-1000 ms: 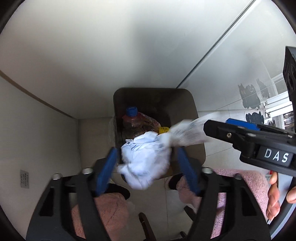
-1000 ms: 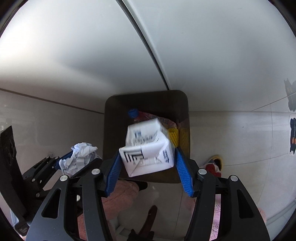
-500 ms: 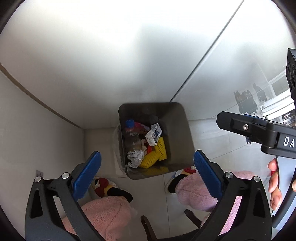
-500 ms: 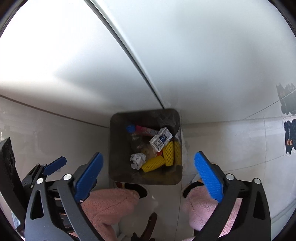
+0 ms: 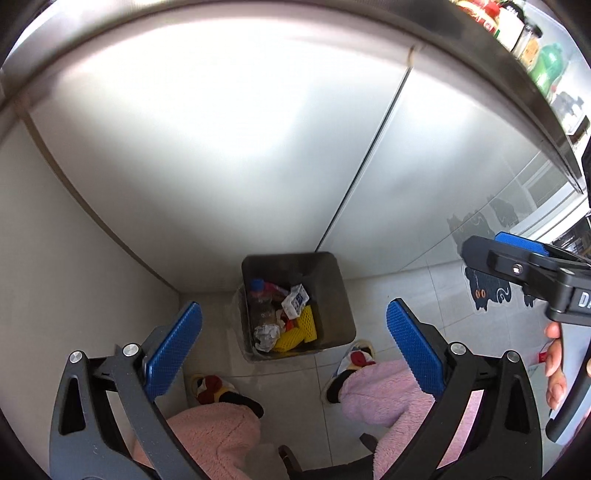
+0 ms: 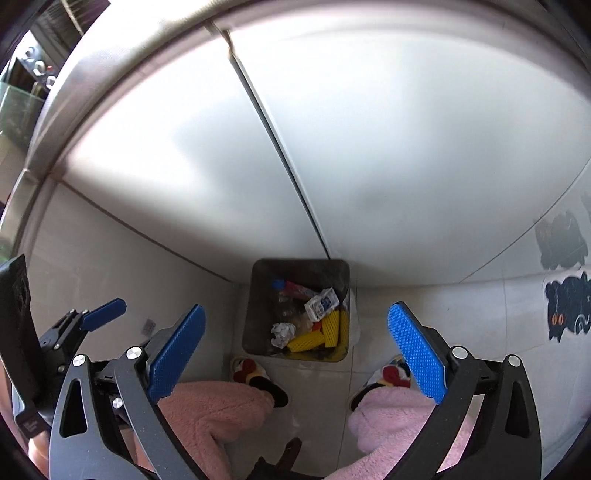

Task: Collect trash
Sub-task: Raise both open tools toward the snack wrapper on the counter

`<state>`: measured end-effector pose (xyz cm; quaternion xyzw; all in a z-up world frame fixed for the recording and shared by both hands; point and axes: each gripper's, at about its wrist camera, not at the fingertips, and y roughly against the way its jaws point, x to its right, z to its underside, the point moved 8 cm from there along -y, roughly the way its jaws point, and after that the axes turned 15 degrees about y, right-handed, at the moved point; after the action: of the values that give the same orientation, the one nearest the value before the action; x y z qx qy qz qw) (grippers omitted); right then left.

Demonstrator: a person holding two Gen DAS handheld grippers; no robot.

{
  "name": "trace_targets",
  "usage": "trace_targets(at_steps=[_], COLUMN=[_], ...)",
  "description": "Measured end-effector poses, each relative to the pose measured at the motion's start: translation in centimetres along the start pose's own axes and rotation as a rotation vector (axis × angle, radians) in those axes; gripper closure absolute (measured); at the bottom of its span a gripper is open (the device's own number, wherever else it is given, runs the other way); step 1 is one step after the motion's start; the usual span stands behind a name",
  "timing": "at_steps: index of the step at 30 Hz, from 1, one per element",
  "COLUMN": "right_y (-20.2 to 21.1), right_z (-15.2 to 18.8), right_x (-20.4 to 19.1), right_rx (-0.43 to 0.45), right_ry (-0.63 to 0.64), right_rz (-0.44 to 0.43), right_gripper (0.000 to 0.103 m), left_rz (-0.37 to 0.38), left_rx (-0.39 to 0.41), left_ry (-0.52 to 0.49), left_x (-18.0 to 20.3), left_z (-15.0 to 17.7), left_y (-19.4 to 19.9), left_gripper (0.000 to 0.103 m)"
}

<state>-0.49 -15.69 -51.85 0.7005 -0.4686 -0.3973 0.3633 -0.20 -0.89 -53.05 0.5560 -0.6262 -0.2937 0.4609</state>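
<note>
Left gripper (image 5: 293, 345): jaws spread wide, nothing between the blue pads (image 5: 173, 347). It hangs above the floor, looking down on the bin. In the right wrist view it shows at the left edge, one blue pad tip visible.

Trash bin (image 5: 341, 295): dark, square-mouthed, standing on the tiled floor (image 5: 406, 280) in the corner where the side panel meets the pale cabinet fronts (image 5: 221, 147). Its far rim sits against the cabinet base.

Contents, left to right within the bin: a clear bottle with a blue cap (image 5: 256, 285) along the left wall; a crumpled paper ball (image 5: 266, 334) toward the near left corner; a white printed carton (image 5: 295, 301) near the middle; yellow foam netting (image 5: 299, 330) toward the near right side. All trash seen lies inside the bin; none is visible on the floor around it.

Right gripper (image 6: 295, 349): jaws likewise released and bare, held above the bin's near rim.

The holder's slippered feet (image 5: 354, 360) stand at the bin's near edge.

Assessment: both claws have no load, and the paper and carton are deposited. That portion appears done. Whether more trash remains elsewhere cannot be told; bottles on the counter edge (image 5: 517, 26) at upper right are not evidently waste.
</note>
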Motion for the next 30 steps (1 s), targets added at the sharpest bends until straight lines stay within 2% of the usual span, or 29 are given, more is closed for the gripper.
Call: trace_targets(at_steps=[8,18,24,30], right_y=[7.4,15.0,17.4,17.6], right_z=[-1.9,-8.1,-13.0,-17.6], right_x=[-1.4,-0.8,1.3,3.5], right_rx=[0.105,0.243,0.277,0.288], right_ry=[0.054,0.086,0.074,0.058], right_rz=[0.018,0.057,0.095,0.106], right_gripper=[0.003,0.003,0.003,0.003], left_rz=[0.020,0.048,0.038,0.042], left_rx=[0.096,0.207,0.252,0.251], left_ry=[0.007,0.004,-0.013,0.003], left_x=[1.1,3.1,4.4,6.0], left_z=[-2.3,-9.6,-14.6,-19.8], left_y=[6.7,14.1,15.7,14.5], left_gripper=[0.008,0.008,0.008,0.008])
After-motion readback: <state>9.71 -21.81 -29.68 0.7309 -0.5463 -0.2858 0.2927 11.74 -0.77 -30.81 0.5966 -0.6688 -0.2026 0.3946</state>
